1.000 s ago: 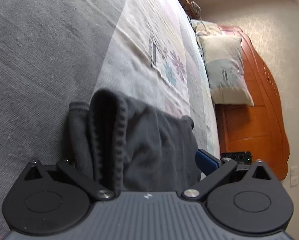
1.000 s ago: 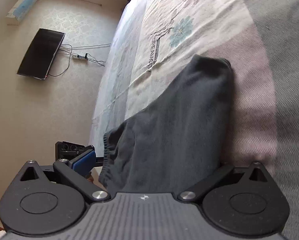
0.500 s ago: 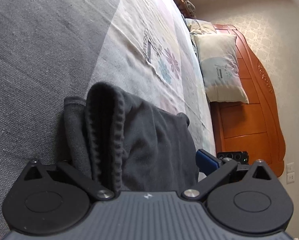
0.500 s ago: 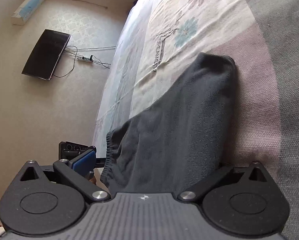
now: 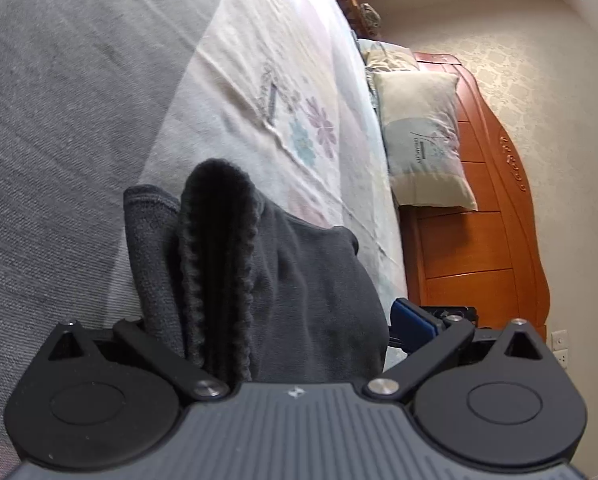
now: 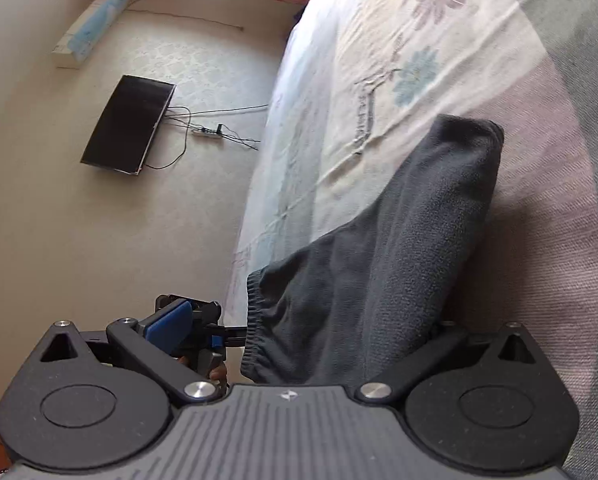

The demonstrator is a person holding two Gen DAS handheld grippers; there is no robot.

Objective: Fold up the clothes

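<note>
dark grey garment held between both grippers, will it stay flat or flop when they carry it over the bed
Probably floppy: the dark grey garment sags and drapes between the holds, and bunches into soft folds at the left gripper. Its fleecy, ribbed surface suggests it will not slip easily. It looks light, hanging from the right gripper without pulling taut.

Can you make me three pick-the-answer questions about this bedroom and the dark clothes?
1. Where is the pale printed pillow?
A. on the floor
B. against the orange wooden headboard
C. on the black flat television

2. What colour is the soft fleece garment?
A. dark grey
B. red
C. yellow

3. What is the left hand-held gripper doing?
A. hanging empty
B. holding a pillow
C. bunching the garment between its fingers

Answers: 1 B, the pillow leans on the headboard. 2 A, both views show dark grey cloth. 3 C, ribbed folds rise from between its fingers.
</note>
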